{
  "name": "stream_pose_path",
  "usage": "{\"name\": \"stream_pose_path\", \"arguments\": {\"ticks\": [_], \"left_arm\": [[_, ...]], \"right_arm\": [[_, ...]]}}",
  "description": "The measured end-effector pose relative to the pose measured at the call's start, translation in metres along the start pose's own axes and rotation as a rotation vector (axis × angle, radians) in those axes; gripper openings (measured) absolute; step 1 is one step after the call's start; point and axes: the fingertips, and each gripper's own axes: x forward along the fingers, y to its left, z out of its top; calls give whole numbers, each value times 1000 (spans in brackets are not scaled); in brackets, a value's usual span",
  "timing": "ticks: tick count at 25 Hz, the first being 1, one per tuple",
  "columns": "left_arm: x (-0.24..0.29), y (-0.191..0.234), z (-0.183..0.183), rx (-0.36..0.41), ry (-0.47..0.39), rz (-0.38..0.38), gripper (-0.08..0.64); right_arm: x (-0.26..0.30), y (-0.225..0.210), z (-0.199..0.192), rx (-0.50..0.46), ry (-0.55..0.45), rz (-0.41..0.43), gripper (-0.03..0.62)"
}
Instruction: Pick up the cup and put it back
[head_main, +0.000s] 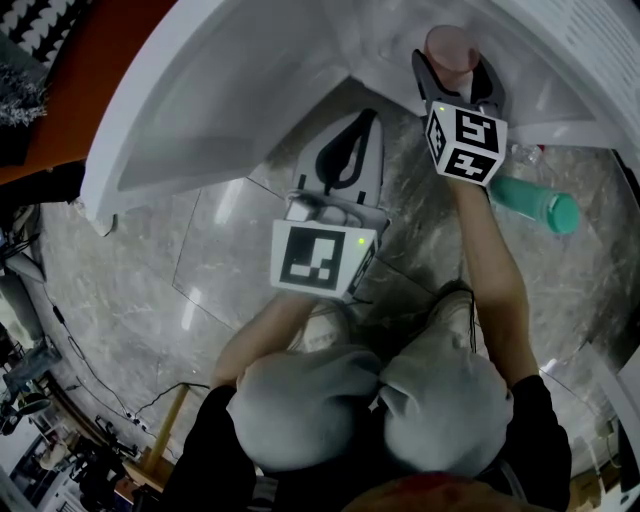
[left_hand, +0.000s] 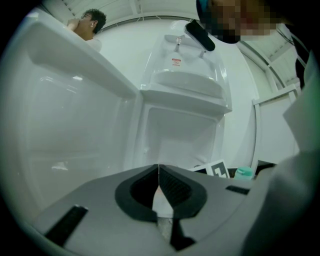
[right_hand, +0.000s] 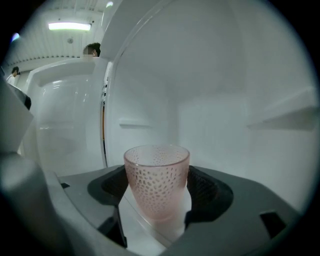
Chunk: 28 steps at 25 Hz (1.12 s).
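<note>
White refrigerator interior (right_hand: 210, 75) fills the background; grey marble floor (head_main: 230, 260) lies below the open door (head_main: 200, 110).

Right gripper (head_main: 452, 65): reaches into the cabinet, jaws clamped on the cup (right_hand: 156, 180), one pad against each side. Cup is pink, translucent, dimpled, upright, mouth up. A white surface shows under its base; I cannot tell whether it is touching it. In the head view the cup (head_main: 450, 48) sits just past the right marker cube (head_main: 466, 143).

Left gripper (head_main: 362, 125): held in front of the open cabinet, apart from the cup. Its own view shows the jaws pressed together with nothing between them.

Teal bottle (head_main: 535, 205) lies beside the right forearm.
</note>
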Motion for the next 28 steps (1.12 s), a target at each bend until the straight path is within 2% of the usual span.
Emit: {"name": "stream_pose_path", "arguments": {"ticks": [4, 9, 16, 20, 28], "left_arm": [[-1, -1, 3, 9, -14, 2, 14], [-6, -11, 13, 25, -46, -14, 14], [-14, -18, 33, 34, -85, -19, 14], [-21, -21, 48, 6, -116, -18, 14], [-35, -17, 62, 28, -154, -2, 14]], "right_arm": [[-21, 10, 14, -10, -30, 46, 374], [-65, 38, 50, -47, -102, 156, 374], [-136, 67, 111, -3, -173, 259, 374], [-160, 83, 127, -25, -161, 269, 374], [-169, 97, 127, -55, -139, 268, 373]]}}
